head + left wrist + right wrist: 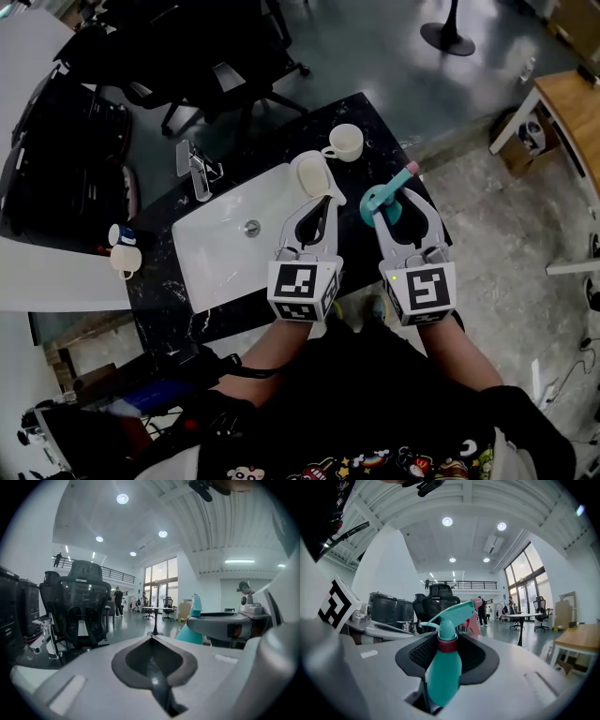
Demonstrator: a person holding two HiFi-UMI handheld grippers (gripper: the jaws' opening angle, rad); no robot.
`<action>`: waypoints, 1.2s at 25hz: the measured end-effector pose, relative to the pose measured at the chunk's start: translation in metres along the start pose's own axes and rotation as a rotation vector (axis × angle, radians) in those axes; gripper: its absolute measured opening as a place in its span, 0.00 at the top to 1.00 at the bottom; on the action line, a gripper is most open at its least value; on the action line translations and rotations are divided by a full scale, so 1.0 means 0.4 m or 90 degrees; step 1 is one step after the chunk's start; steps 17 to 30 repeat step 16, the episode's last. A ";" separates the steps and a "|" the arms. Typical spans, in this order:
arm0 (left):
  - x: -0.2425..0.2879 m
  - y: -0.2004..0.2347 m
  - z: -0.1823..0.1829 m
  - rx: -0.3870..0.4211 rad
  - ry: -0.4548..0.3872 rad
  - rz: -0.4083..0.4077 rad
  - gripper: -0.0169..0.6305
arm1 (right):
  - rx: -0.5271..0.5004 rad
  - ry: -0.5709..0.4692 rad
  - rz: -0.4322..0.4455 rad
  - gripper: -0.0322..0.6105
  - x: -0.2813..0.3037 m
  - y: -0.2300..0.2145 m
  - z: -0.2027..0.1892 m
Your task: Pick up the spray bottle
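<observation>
My right gripper (pixel 392 201) is shut on a teal spray bottle (pixel 382 200) with a pink nozzle, held over the right end of the black counter (pixel 386 127). In the right gripper view the bottle (pixel 443 667) stands upright between the dark pads, its red collar and trigger head rising above them. From the left gripper view, a teal part of the bottle (pixel 194 619) shows to the right. My left gripper (pixel 319 201) is shut with nothing in it, close beside the right one, over the sink's right edge; its jaws (pixel 151 641) meet at the tip.
A white sink (pixel 225 253) is set into the counter, with a chrome faucet (pixel 195 171) behind it. A cream cup (pixel 311 173) and a white cup (pixel 345 141) stand just beyond the grippers. Another mug (pixel 125 258) sits at the left. A black office chair (pixel 187 56) stands behind the counter.
</observation>
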State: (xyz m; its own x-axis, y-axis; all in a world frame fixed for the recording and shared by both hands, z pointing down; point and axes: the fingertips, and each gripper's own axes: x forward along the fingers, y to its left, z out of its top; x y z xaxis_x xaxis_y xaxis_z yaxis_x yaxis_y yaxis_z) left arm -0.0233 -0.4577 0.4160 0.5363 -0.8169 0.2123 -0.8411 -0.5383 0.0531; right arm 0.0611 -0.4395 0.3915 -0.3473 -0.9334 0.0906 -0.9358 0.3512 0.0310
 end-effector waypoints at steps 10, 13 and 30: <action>0.000 0.002 0.008 0.008 -0.012 0.000 0.97 | 0.002 -0.004 -0.003 0.71 0.002 0.004 -0.003; -0.003 0.006 0.010 0.009 -0.013 0.001 0.97 | 0.000 -0.011 -0.001 0.71 0.006 0.005 0.002; -0.008 0.007 0.014 0.008 -0.012 0.004 0.97 | -0.001 -0.010 0.001 0.71 0.005 0.008 0.008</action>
